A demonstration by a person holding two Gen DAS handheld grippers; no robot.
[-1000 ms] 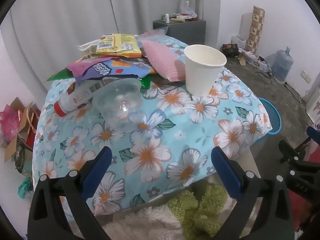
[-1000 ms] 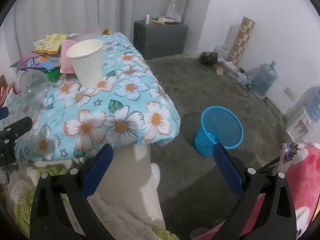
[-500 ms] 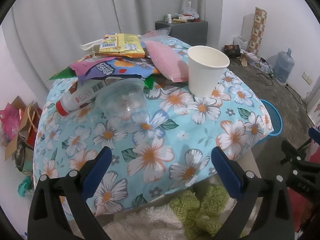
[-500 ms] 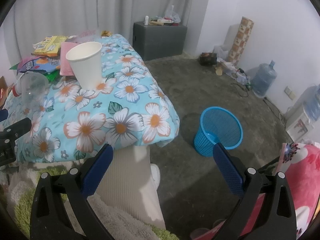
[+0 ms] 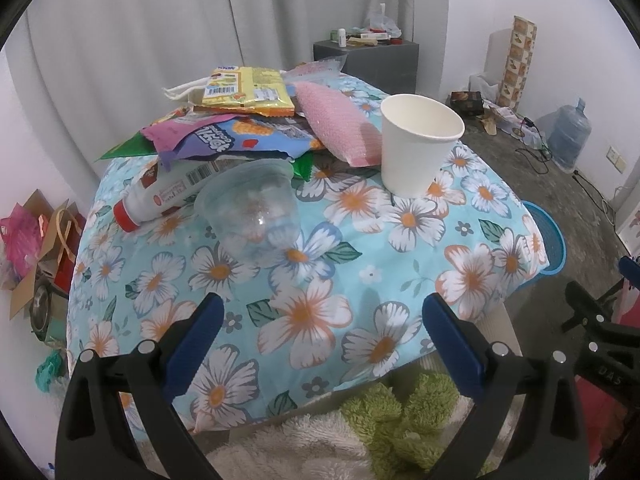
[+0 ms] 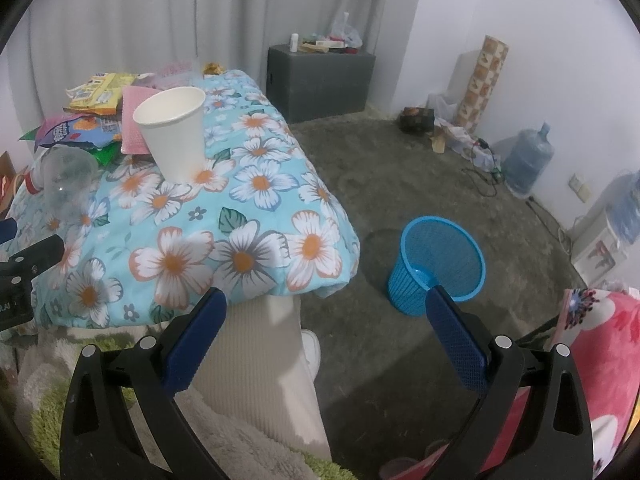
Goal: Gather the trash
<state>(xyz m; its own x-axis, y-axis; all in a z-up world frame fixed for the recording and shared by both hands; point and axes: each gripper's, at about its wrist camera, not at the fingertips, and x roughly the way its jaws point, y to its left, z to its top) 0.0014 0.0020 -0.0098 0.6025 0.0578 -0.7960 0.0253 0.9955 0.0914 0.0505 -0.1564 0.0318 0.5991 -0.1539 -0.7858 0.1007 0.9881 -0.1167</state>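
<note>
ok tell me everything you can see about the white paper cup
The paper cup is plain white with a rolled rim, tapering to its base, and looks empty. It stands upright, mouth up, on the floral cloth. Behind it lies a pink bubble mailer, overlapped in view; contact is unclear. The clear plastic cup stands apart to its left. No fingers touch it.

Gray curtains [image 6: 120,20], carpet [image 6: 400,184], dark cabinet [image 6: 320,80].

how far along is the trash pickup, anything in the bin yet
Nothing looks done: the blue bin appears empty. Nothing is in hand; the left hand-held gripper and right hand-held gripper are both open. Left on the table: paper cup, clear plastic cup, bottle, snack wrappers.
</note>
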